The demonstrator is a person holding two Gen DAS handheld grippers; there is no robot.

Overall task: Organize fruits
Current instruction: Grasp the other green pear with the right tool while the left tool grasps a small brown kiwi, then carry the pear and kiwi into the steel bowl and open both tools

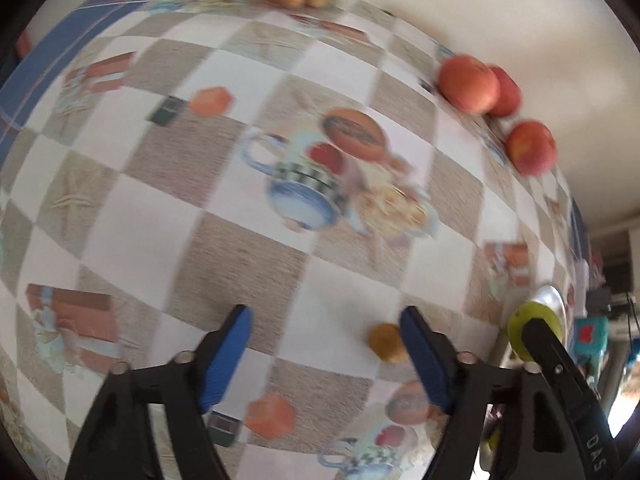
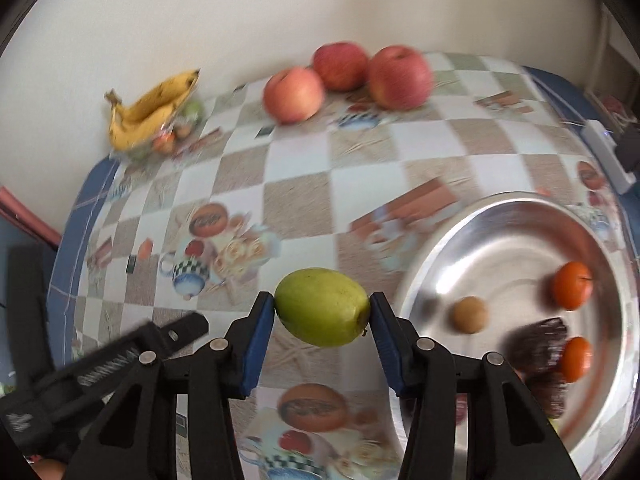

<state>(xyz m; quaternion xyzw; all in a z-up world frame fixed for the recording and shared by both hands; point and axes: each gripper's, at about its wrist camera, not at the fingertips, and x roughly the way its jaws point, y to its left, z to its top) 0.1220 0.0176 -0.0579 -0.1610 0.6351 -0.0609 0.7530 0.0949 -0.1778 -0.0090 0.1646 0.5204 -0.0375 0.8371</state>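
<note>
Checkered tablecloth [image 2: 360, 184] lies under the right gripper [image 2: 322, 312] clamping a green fruit [image 2: 322, 306] beside the steel tray [image 2: 440, 252], probably for depositing, while the left gripper [image 1: 325, 344] gapes empty.

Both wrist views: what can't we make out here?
- Clear container of small fruit under the bananas: blurred and small in the right wrist view, cut by the top edge in the left; contents unclear.
- Dark object in the metal bowl: motion-blurred, unidentifiable.
- Small brownish fruit: partly behind a left gripper finger; type unclear.
- Green fruit: its underside is unseen.
</note>
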